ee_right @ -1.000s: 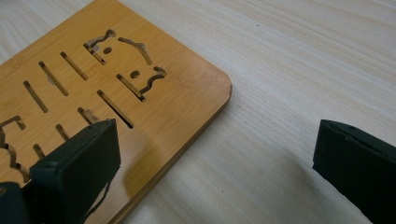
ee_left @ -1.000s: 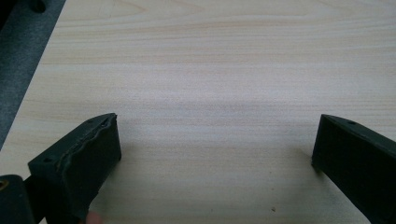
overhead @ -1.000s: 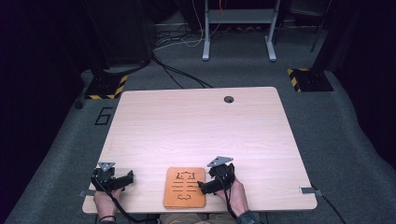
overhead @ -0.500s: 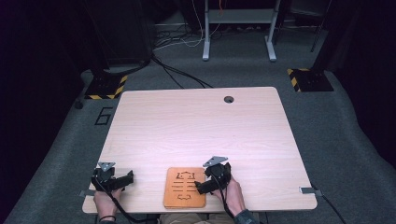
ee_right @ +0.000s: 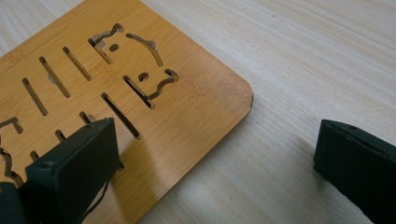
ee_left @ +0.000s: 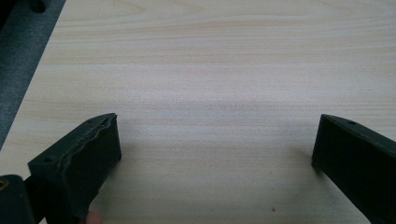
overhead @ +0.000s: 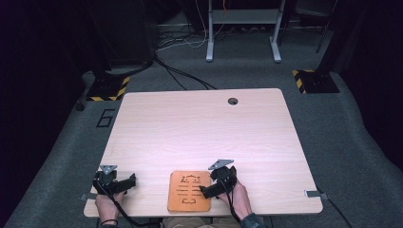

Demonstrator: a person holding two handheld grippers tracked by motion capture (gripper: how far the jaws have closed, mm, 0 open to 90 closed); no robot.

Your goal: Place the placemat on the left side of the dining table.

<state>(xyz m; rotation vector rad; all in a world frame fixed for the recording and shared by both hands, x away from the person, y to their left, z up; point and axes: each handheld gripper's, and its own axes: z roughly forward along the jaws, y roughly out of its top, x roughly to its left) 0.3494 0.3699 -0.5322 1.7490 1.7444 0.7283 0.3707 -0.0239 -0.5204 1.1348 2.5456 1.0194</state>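
A flat orange wooden board (overhead: 186, 192) with cut-out slots lies at the table's near edge, in the middle. My right gripper (overhead: 205, 192) rests at the board's right side, angled toward it and open. In the right gripper view one jaw hangs over the board (ee_right: 121, 79) near its rounded corner, and the other over bare table to the right; my right gripper (ee_right: 213, 128) holds nothing. My left gripper (overhead: 131, 181) lies at the table's near left corner, pointing right and apart from the board. It stands open (ee_left: 215, 123) over bare wood.
The light wooden table (overhead: 199, 137) has a round cable hole (overhead: 232, 101) near its far edge. Small metal brackets (overhead: 313, 194) stick out at the near corners. Beyond the table are grey carpet, cables and a metal stand (overhead: 242, 33).
My right gripper has shifted slightly left, so one jaw now sits over the board's right edge. The left gripper and the board have not moved.
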